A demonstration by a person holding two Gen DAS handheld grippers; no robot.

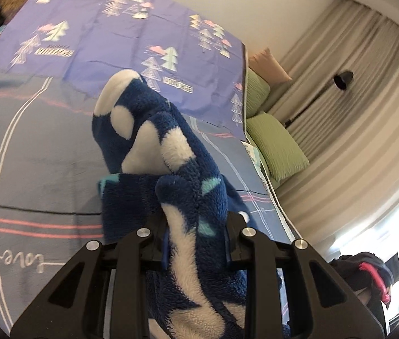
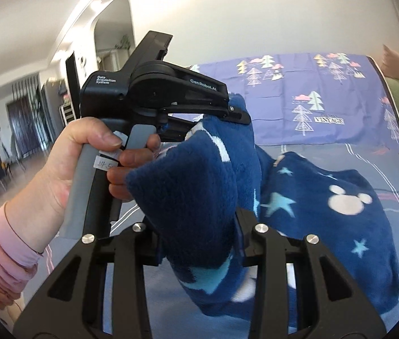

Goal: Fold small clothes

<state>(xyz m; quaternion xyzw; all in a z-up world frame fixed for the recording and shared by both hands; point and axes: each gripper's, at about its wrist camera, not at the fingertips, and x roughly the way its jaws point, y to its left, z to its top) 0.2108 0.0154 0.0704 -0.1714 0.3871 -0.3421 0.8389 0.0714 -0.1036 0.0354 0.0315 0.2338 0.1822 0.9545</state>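
A small dark blue fleece garment (image 1: 171,169) with white mouse-head shapes and pale blue stars is held up over the bed. My left gripper (image 1: 196,243) is shut on a bunched fold of it. My right gripper (image 2: 199,243) is shut on another part of the same garment (image 2: 326,206), which hangs from it and drapes down to the right onto the bed. The left gripper (image 2: 236,115) also shows in the right wrist view, held by a hand in a pink sleeve, its fingers buried in the fleece just beyond my right gripper.
The bed has a grey-blue cover (image 1: 44,155) with lines and a purple tree-print sheet (image 2: 312,99) at the far side. Green pillows (image 1: 278,147) and a pink one lie by the curtain at the right. A doorway and a dining area show at the left.
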